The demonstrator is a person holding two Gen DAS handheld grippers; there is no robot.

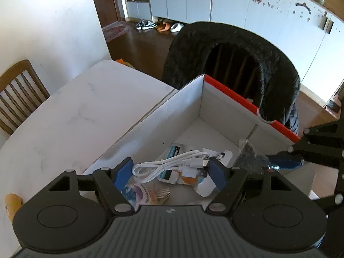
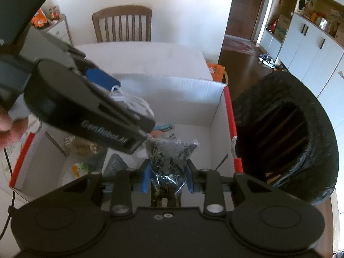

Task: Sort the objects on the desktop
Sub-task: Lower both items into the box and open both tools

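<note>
A white cardboard box with a red rim (image 1: pixel 228 94) stands on the white table (image 1: pixel 71 111); it also shows in the right wrist view (image 2: pixel 230 111). My left gripper (image 1: pixel 169 168) is over the box, its blue pads shut on a coiled white USB cable (image 1: pixel 169 165). Beneath it lie printed packets (image 1: pixel 185 178) on the box floor. My right gripper (image 2: pixel 167 178) is shut on a clear bag of small dark parts (image 2: pixel 169 152), held above the box; the bag also shows in the left wrist view (image 1: pixel 249 154). The left gripper (image 2: pixel 120 94) crosses the right wrist view with the cable.
A chair draped with a black coat (image 1: pixel 236 49) stands just behind the box. A wooden chair (image 2: pixel 122 21) stands at the table's far side. More packets and a dark meshed item (image 2: pixel 116 163) lie in the box. An orange bag (image 2: pixel 217 71) sits beyond it.
</note>
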